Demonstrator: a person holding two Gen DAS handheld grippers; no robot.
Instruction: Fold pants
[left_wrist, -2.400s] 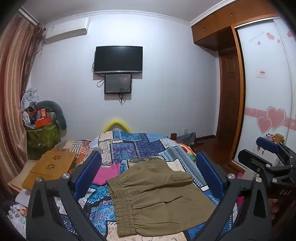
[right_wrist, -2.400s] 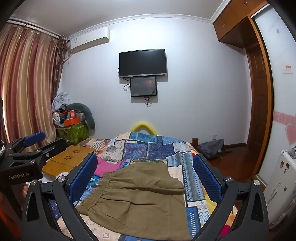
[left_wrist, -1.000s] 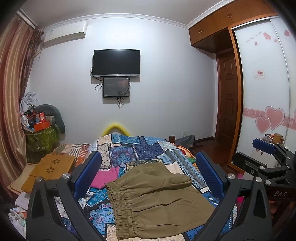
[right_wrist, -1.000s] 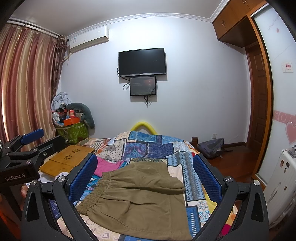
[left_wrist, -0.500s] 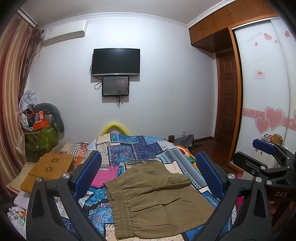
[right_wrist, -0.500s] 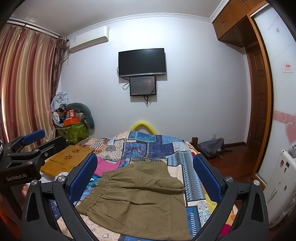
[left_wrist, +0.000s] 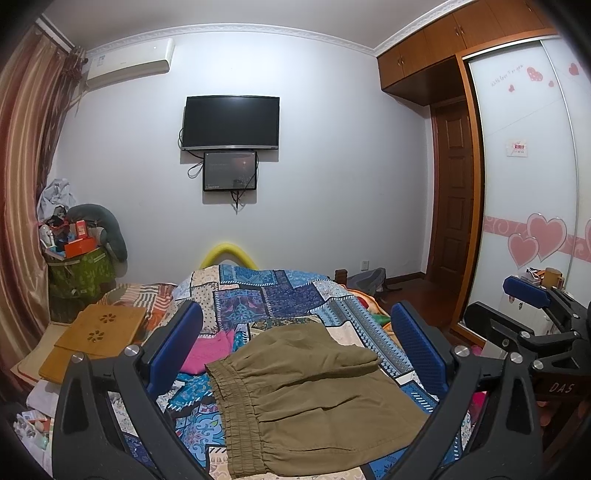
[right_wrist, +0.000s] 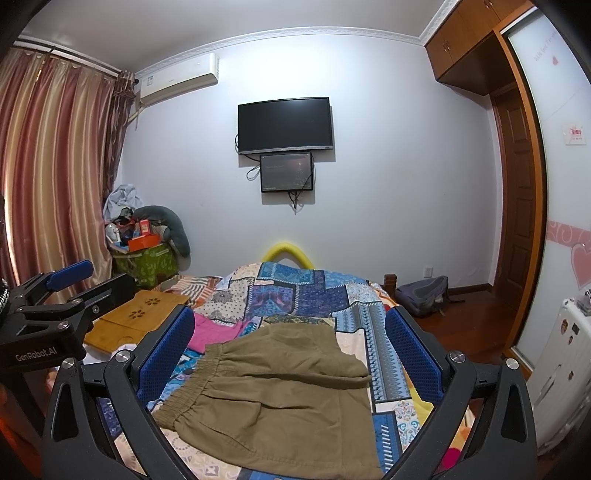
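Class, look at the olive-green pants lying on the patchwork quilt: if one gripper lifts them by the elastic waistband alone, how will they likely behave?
The olive-green pants would probably hang limp: they already lie in soft folds and creases. The gathered waistband looks thicker, so it likely offers a firmer pinch. Pushed instead, they may bunch up on the patchwork quilt rather than slide.
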